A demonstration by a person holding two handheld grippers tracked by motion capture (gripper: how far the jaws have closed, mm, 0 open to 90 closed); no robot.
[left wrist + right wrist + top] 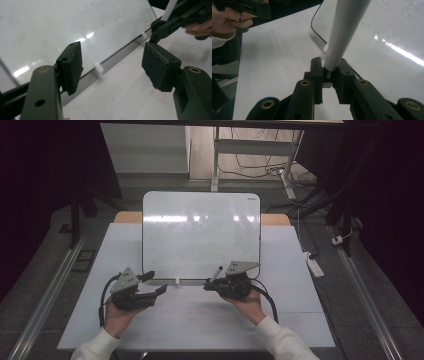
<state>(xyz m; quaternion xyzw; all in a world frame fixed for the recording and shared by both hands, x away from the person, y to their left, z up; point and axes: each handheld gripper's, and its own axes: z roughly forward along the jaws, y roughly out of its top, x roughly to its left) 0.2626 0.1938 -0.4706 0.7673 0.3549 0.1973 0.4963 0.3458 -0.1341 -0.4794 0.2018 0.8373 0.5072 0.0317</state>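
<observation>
High view: whiteboard (201, 236) flat on white tabletop (290, 315); left tool (154, 283) spread at its near-left corner; right tool (209, 285) at its near edge, pinching a marker (216, 273).
Left gripper view: jaws wide apart, nothing between; whiteboard (62, 27) beyond; right tool (156, 28) upper right.
Right gripper view: jaws pressed on white marker (343, 32) barrel; whiteboard (392, 45) to the right

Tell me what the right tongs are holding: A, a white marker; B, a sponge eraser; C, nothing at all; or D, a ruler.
A: in the right gripper view the right tongs are shut on the end of a white marker, which sticks out over the whiteboard.
</observation>
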